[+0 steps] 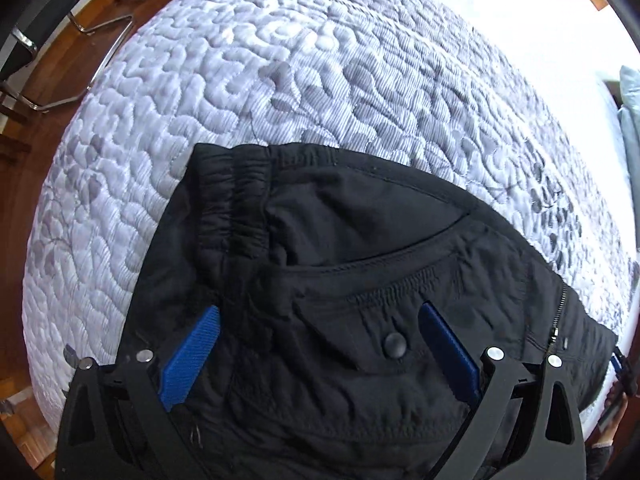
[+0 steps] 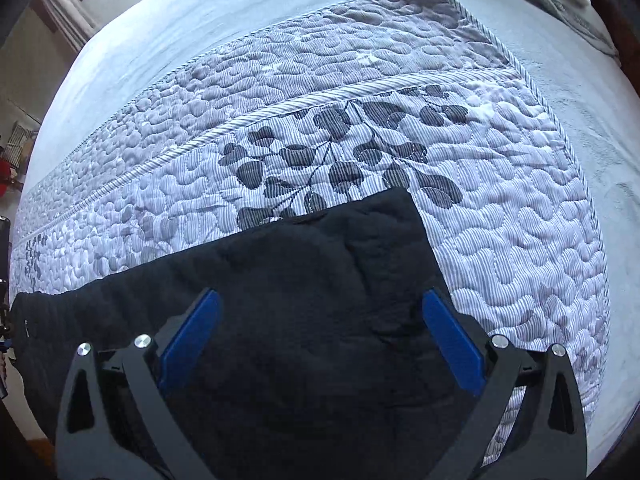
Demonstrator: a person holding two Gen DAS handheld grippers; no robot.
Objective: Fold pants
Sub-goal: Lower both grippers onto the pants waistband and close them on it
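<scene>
1. Black pants lie flat on the quilted bedspread of the bed.
2. Left gripper hovers over the waistband and pocket, fingers apart.
3. Right gripper hovers over the leg end, fingers apart, gripping nothing.

The black pants lie flat on the quilted bed, the gathered elastic waistband at one end, a flap pocket with a round snap and a side zipper showing; the leg end lies squared off.
</scene>
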